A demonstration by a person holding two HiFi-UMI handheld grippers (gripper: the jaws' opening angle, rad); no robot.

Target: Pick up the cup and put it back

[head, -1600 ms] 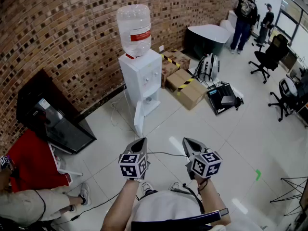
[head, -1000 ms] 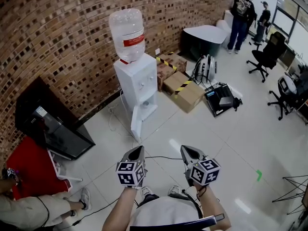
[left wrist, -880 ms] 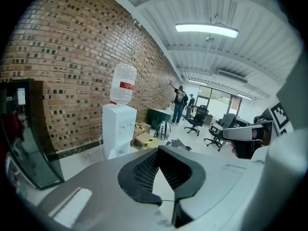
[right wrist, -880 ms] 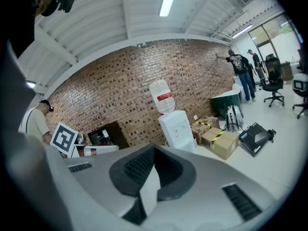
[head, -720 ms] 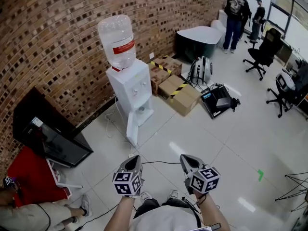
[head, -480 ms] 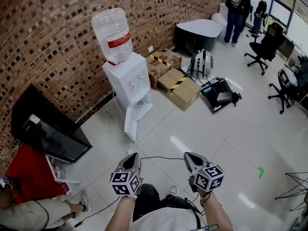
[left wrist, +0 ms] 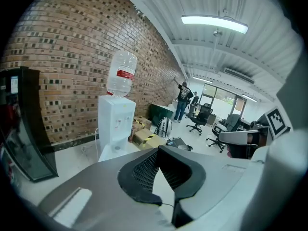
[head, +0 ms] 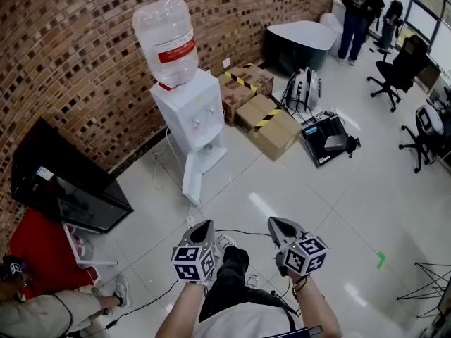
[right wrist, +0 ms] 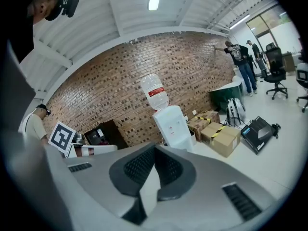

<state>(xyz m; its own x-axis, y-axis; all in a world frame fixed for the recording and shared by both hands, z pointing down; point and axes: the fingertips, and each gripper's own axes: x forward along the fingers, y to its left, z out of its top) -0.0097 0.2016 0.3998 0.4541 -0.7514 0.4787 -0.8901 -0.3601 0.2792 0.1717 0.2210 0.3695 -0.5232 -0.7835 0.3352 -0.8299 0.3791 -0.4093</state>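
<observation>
No cup shows in any view. A white water dispenser (head: 189, 115) with a clear bottle (head: 165, 37) on top stands against the brick wall, its lower door (head: 192, 182) hanging open. It also shows ahead in the left gripper view as the dispenser (left wrist: 115, 126) and in the right gripper view as the dispenser (right wrist: 173, 126). My left gripper (head: 204, 225) and right gripper (head: 277, 222) are held side by side over the floor, a good way short of the dispenser. Both are shut with nothing between the jaws, as the left gripper (left wrist: 158, 149) and right gripper (right wrist: 155, 146) show in their own views.
Cardboard boxes (head: 271, 129) with striped tape, a backpack (head: 303, 90) and a black case (head: 328, 143) lie right of the dispenser. A black screen (head: 63, 189) leans on the wall at left above a red mat (head: 35, 252). A seated person (head: 56, 308) is lower left. A cable (head: 243, 232) crosses the floor.
The view has shifted as the person walks toward the dispenser; a dark trouser leg now shows between the grippers. Both grippers stay shut and side by side.
</observation>
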